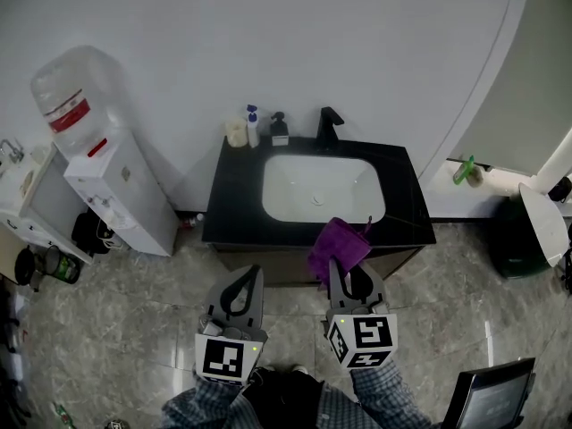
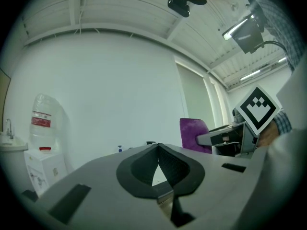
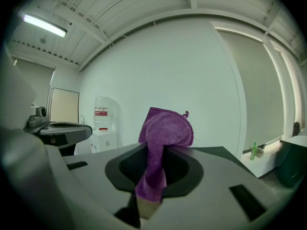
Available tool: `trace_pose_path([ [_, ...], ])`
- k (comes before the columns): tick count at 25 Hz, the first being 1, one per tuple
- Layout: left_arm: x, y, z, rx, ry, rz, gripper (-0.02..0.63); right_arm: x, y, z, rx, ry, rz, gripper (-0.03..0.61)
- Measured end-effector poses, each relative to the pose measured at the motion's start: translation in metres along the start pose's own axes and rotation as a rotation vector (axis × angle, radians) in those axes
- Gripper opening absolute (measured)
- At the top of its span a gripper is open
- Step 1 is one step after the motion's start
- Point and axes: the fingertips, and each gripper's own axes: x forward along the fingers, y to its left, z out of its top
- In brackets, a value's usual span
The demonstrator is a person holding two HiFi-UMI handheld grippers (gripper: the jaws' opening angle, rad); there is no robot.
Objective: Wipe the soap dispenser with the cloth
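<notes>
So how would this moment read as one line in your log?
left gripper shut, empty | right gripper shut on purple cloth | both in front of counter | soap dispenser by tap, untouched

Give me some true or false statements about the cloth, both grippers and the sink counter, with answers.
The right gripper has its jaws shut on the purple cloth. True.
The left gripper holds the soap dispenser. False: its jaws are shut on nothing; the soap dispenser stands at the back of the counter.
The cloth lies in the sink. False: the right gripper holds it up.
A water cooler stands left of the counter. True.
</notes>
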Motion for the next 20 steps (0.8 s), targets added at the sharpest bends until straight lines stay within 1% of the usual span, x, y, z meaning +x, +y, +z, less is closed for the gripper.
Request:
trace_pose_path([
  [7,-0.002,0.001,0.002,0.008,-0.015,-0.006,0.002,-0.003,0.005,-0.002,0.005,-0.001,0.0,0.08],
  [14,0.0,-0.007,0.003,0.013,-0.015,-0.032,0.002,-0.009,0.003,-0.004,0.008,0.002,-0.01,0.08],
  [20,-0.001,-0.011,0.004,0.0,-0.016,-0.029,0.002,-0.012,-0.001,-0.002,0.004,0.003,-0.014,0.08],
])
